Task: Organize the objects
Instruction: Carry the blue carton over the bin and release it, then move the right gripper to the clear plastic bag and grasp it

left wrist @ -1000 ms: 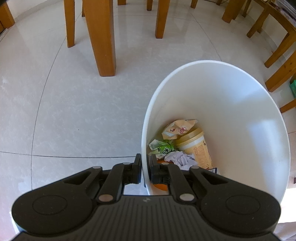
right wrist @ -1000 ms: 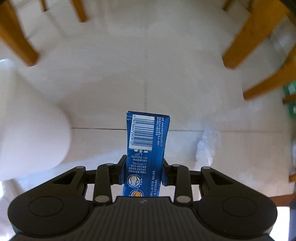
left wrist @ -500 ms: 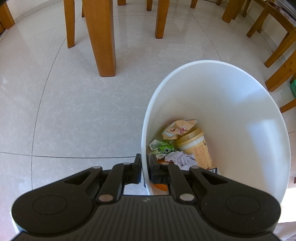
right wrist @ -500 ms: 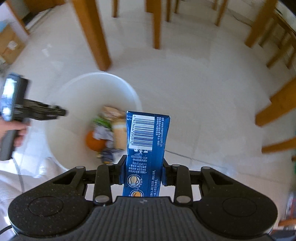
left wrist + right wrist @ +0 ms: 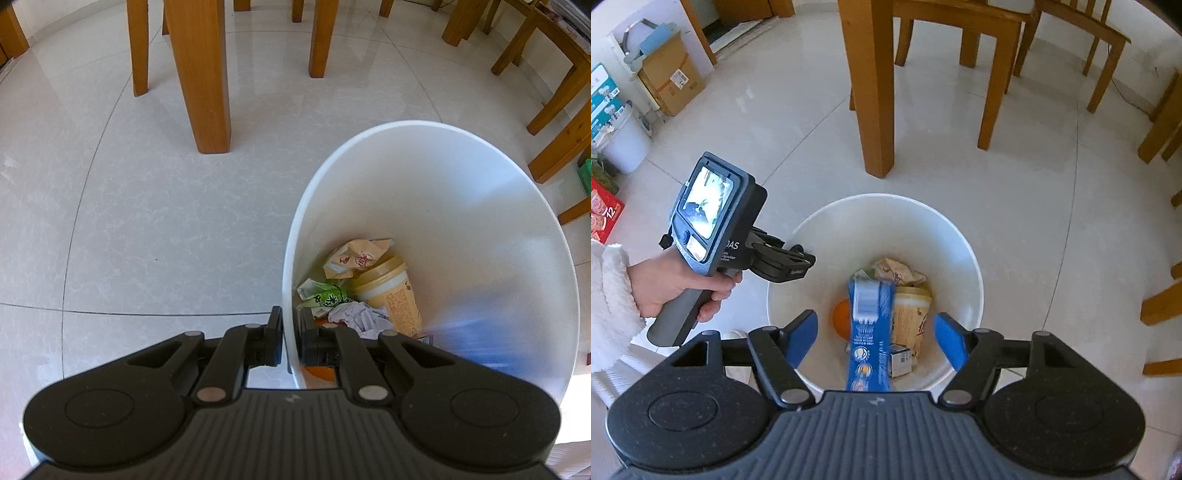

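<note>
A white waste bin [image 5: 424, 125] stands on the tiled floor and holds a yellow cup [image 5: 391, 291], crumpled paper, a green wrapper and an orange [image 5: 840, 319]. My left gripper [image 5: 290, 325] is shut on the bin's near rim, one finger outside the wall and one inside. My right gripper [image 5: 875, 325] hovers above the bin [image 5: 886, 197] and its jaws are opening. The blue snack packet [image 5: 870, 332] hangs blurred between the spread blue pads, touching neither. In the left wrist view a blue blur [image 5: 472, 343] shows low inside the bin.
Wooden table and chair legs [image 5: 875, 92] stand just beyond the bin, with more chair legs [image 5: 554, 110] at the right. Cardboard boxes [image 5: 670, 77] and a white container [image 5: 626, 140] sit at the far left. A hand [image 5: 672, 284] in a fluffy white sleeve holds the left gripper.
The right gripper has risen and swung from beside the bin to above it. Its jaws have spread and the blue packet has come loose. The left gripper has not moved.
</note>
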Available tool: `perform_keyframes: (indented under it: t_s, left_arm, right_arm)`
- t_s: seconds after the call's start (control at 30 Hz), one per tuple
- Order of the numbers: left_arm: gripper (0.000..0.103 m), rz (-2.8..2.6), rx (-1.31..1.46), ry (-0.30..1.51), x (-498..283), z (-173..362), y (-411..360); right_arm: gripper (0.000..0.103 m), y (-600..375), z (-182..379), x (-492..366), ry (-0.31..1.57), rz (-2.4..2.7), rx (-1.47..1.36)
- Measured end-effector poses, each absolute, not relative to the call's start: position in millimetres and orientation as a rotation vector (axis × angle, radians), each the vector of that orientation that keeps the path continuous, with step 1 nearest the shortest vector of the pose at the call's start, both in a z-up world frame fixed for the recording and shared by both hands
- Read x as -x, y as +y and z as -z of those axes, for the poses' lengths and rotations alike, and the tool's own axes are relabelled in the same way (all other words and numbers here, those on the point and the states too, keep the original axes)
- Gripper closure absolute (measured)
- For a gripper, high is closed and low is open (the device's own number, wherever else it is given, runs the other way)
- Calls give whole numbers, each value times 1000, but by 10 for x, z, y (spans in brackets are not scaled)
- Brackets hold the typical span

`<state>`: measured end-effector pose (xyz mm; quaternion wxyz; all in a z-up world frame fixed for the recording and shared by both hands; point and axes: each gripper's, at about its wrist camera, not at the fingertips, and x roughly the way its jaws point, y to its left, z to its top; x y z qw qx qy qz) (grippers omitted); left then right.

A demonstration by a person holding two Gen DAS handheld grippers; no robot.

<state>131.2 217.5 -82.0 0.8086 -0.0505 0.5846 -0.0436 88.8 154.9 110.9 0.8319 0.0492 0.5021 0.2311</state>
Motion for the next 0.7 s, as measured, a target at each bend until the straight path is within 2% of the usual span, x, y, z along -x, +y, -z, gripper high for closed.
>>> perform_keyframes:
  t_s: [0.37,0.7]
  left_arm:
    - [96,92,112,1252,-1352,832,2168]
    - [96,89,103,1249,-1352,837,2164]
  right_arm:
    - [12,1177,-852,-864,1070,-457,-70]
    - [9,450,-327,-842,1085,-383,-70]
